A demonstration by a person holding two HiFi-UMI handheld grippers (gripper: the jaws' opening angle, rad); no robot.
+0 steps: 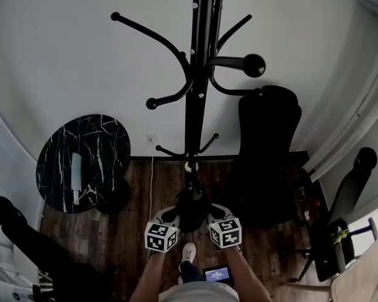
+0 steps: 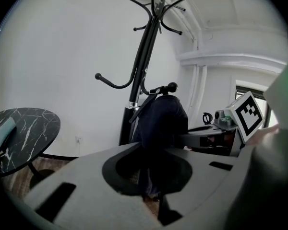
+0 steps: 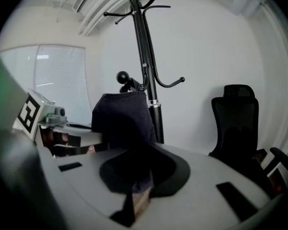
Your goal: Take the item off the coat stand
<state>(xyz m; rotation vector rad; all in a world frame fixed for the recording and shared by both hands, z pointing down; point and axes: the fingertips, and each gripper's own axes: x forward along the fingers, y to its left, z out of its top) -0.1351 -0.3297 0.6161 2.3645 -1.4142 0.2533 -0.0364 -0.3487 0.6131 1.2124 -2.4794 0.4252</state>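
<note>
- The dark navy fabric item (image 1: pixel 192 207) hangs between our two grippers, right in front of the pole of the black metal coat stand (image 1: pixel 196 106).
- In the left gripper view its top sits just under a ball-tipped hook (image 2: pixel 172 86). We can't tell if it's touching that hook or clear of it.
- The left gripper (image 1: pixel 169 220) has its fingers (image 2: pixel 77 186) pinched shut on the fabric, which runs down into the gap.
- Same deal with the right gripper (image 1: pixel 218 218): fingers (image 3: pixel 197 195) closed on the cloth.
- A round black marble-look table (image 1: pixel 82 162) stands left of the stand, and a black office chair (image 1: pixel 268 150) to the right.
- Dark wooden floor (image 1: pixel 126 238) below us.
</note>
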